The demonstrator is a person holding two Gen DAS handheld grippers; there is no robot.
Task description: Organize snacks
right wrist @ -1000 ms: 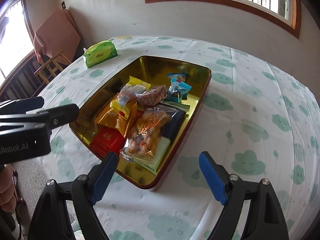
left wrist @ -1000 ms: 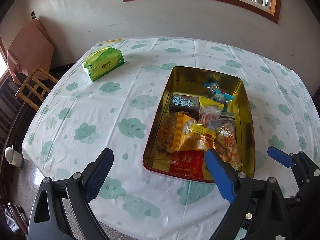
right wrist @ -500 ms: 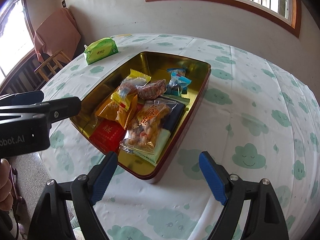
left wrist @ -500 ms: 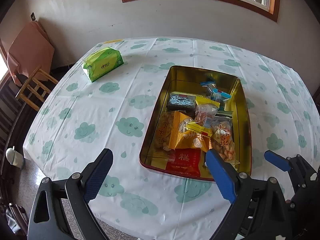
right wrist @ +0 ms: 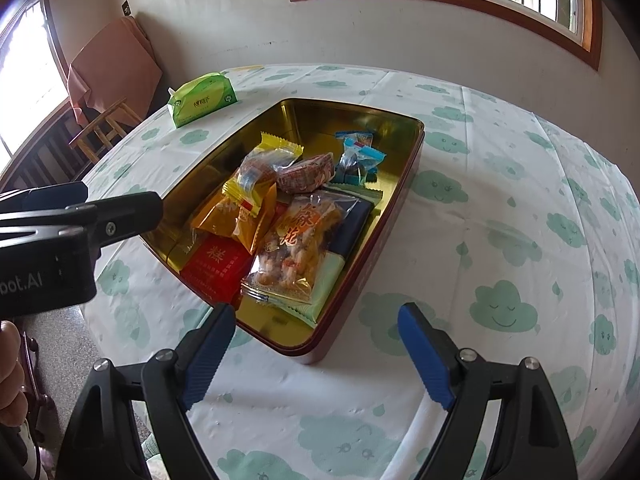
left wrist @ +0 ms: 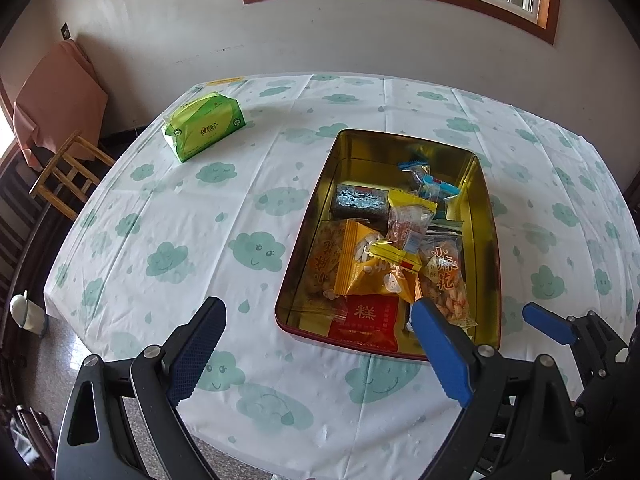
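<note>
A gold tin tray [left wrist: 486, 216] [right wrist: 404, 184] with a red outer wall sits on the cloud-print tablecloth and holds several wrapped snacks: a red packet [left wrist: 366, 320] [right wrist: 216, 260], an orange bag [left wrist: 360, 264], a clear bag of fried twists [left wrist: 444, 276] [right wrist: 296, 244], a dark silver pack [left wrist: 360, 202], blue candies [left wrist: 430, 182] [right wrist: 358, 156]. My left gripper [left wrist: 320, 350] is open and empty, just in front of the tray's near edge. My right gripper [right wrist: 316, 354] is open and empty at the tray's near corner. The left gripper's body [right wrist: 60, 232] shows at the left of the right wrist view.
A green tissue pack [left wrist: 204, 126] [right wrist: 202, 98] lies at the table's far left. A wooden chair [left wrist: 66, 172] draped with a pink cloth [left wrist: 56, 92] stands beyond the left table edge. The wall and window are behind the table.
Both grippers have drawn back a little from the tray, which now sits slightly farther off. Both stay open and empty. The snacks have not moved.
</note>
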